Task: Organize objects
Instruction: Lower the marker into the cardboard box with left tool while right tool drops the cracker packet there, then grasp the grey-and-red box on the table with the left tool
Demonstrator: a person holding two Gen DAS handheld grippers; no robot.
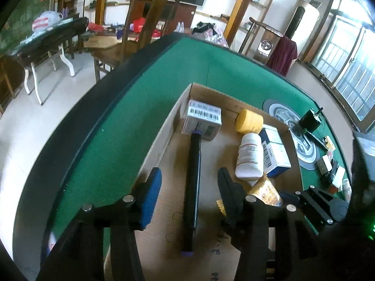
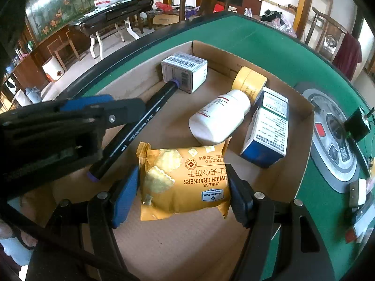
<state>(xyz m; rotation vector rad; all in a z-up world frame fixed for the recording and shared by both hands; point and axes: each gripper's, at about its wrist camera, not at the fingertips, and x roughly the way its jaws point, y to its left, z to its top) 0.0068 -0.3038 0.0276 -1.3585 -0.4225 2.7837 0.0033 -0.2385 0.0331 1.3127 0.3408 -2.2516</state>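
Crackers — a yellow packet of cheese sandwich crackers (image 2: 184, 182) — lie flat on the floor of the cardboard tray (image 2: 302, 140), toward its near edge. The right gripper (image 2: 184, 193) straddles the packet, one pad at each end; whether the pads actually press on the wrapper I cannot tell.

Just beside the packet's left end lies a black marker (image 1: 192, 194) with purple ends, running lengthwise down the tray, its far tip against a white barcoded box (image 1: 203, 123) that stands in the tray's far left corner. The left gripper (image 1: 188, 195) hangs over the marker with jaws parted, the barrel lying between the pads and clear of both; no earlier view is there to show them moving.

Crowding the packet's far side is a white bottle (image 2: 219, 119) on its side, its base almost touching the wrapper. Behind the bottle, toward the far wall, a yellow roll of tape (image 2: 249, 82) sits on edge, and a blue-and-white carton (image 2: 267, 128) lies along the tray's right wall, touching both.

The tray rests on a green felt table (image 1: 131, 126) with a dark padded rim. Off the tray's right edge the felt carries a round grey printed panel (image 2: 332, 140), a small black device (image 2: 358, 125) and some small clutter near the table's edge.
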